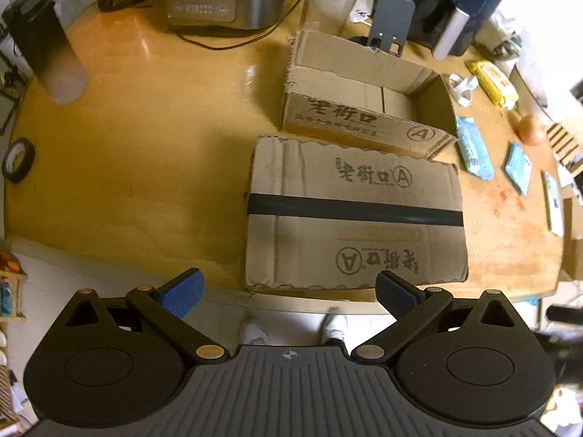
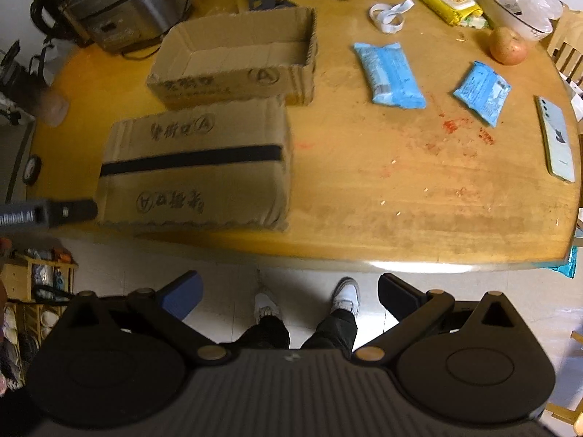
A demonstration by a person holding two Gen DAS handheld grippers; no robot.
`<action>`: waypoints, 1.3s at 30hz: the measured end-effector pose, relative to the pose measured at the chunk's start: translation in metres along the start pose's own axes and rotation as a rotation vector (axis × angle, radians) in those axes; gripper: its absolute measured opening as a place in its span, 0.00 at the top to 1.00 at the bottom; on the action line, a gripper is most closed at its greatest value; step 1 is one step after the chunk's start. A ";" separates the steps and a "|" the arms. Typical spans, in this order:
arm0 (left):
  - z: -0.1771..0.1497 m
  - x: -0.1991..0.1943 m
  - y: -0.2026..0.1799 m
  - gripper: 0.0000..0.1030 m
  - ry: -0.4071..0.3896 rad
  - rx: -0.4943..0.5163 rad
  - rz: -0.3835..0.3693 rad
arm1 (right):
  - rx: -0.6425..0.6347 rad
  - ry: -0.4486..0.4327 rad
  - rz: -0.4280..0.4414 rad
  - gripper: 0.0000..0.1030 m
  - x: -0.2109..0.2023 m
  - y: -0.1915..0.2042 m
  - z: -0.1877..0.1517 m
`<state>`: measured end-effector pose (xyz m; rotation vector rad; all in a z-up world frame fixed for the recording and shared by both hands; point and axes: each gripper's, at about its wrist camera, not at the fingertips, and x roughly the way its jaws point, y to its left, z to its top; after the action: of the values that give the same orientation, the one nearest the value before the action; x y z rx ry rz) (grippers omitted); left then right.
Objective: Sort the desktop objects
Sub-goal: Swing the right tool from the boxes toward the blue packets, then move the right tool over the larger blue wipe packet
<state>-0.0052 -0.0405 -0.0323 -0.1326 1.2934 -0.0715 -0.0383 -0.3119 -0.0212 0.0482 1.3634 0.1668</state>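
We've got both the left gripper and right gripper spread wide, holding nothing, off the wooden table's near edge by the taped cardboard box.

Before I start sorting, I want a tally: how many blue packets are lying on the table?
2. The larger blue packet lies right of the open cardboard box; the smaller blue packet lies further right, toward the phone. Others could be hidden behind the boxes.
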 end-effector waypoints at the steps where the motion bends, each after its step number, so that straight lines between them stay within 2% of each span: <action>1: 0.000 0.000 -0.004 0.00 0.002 0.006 0.007 | 0.003 -0.008 0.001 0.00 -0.001 -0.003 0.002; 7: 0.003 0.001 -0.029 0.00 0.013 0.028 0.055 | 0.046 -0.082 0.005 0.00 -0.003 -0.032 0.009; 10: 0.005 0.002 -0.041 0.00 0.021 0.048 0.092 | 0.079 -0.079 0.018 0.00 -0.002 -0.048 0.013; 14: 0.009 0.005 -0.051 0.00 0.027 0.052 0.105 | 0.071 -0.076 -0.039 0.00 -0.002 -0.062 0.016; 19: 0.013 0.009 -0.062 0.00 0.048 0.052 0.128 | 0.175 -0.062 0.042 0.00 0.001 -0.098 0.019; 23: 0.015 0.009 -0.072 0.00 0.042 0.049 0.134 | 0.219 -0.039 0.043 0.00 0.004 -0.119 0.021; 28: 0.017 0.011 -0.089 0.00 0.045 0.052 0.143 | 0.195 -0.013 -0.019 0.00 0.007 -0.132 0.025; 39: 0.014 0.016 -0.123 0.00 0.049 0.043 0.158 | 0.168 -0.009 0.008 0.00 0.006 -0.163 0.033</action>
<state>0.0155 -0.1636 -0.0270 0.0082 1.3460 0.0332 0.0096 -0.4697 -0.0416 0.1950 1.3657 0.0583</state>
